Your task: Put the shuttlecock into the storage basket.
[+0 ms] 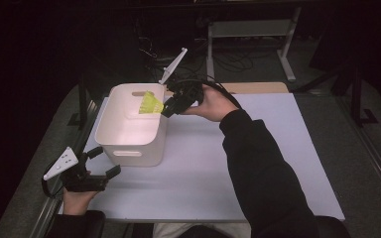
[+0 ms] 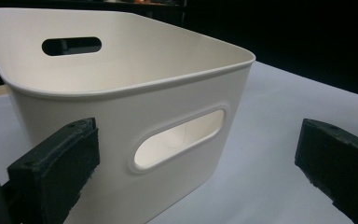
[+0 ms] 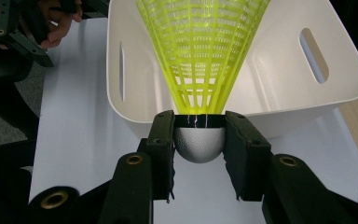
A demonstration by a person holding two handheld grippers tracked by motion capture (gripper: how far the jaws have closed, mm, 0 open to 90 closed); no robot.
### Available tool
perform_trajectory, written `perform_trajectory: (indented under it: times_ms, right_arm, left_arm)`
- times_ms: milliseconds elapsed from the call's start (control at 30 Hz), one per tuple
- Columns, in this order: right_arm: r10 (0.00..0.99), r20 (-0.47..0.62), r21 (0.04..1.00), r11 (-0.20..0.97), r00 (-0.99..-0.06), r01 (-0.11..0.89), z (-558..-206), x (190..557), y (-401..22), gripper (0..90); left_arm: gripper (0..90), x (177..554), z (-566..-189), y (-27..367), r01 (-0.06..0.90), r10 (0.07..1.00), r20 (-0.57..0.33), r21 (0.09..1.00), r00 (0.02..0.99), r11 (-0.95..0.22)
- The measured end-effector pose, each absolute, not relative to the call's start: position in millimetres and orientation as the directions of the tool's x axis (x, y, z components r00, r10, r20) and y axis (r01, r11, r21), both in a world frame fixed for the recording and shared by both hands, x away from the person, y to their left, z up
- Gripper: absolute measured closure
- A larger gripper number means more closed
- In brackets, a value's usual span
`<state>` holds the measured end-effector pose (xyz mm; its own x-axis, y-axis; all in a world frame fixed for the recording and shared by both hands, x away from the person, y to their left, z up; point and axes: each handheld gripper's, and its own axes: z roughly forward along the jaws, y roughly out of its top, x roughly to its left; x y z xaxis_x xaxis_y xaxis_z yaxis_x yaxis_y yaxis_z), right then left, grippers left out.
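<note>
Centrally, a yellow shuttlecock [image 3: 200,51] is clamped by its white cork base between the pads of the right gripper [image 3: 199,140], whose jaws are closed onto the cork from both sides. Its mesh skirt fans out over the rim of a white bin [image 1: 129,134], at the bin's far right corner in the high view [image 1: 151,103]. The bin stands on a pale table [image 1: 218,168] and has oval handle slots in its walls. The left gripper [image 1: 101,161] sits near the table's left front corner, just beside the bin, jaws spread wide and holding nothing; one pad [image 2: 58,163] lies close against the bin wall.
</note>
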<state>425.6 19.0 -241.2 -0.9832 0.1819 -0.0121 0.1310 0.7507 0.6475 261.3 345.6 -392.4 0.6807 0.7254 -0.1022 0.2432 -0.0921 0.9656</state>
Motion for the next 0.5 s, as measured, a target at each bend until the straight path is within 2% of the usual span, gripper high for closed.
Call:
perform_trajectory:
  times_ms: [500]
  right_arm:
    - [0.174, -0.002, 0.658, 0.742, -0.985, 0.130, -241.6, 428.5, 32.2, 63.1]
  left_arm:
    - [0.0, 261.3, -392.4, 345.4, 0.243, 0.724, -0.103, 0.966, 0.682, -0.092]
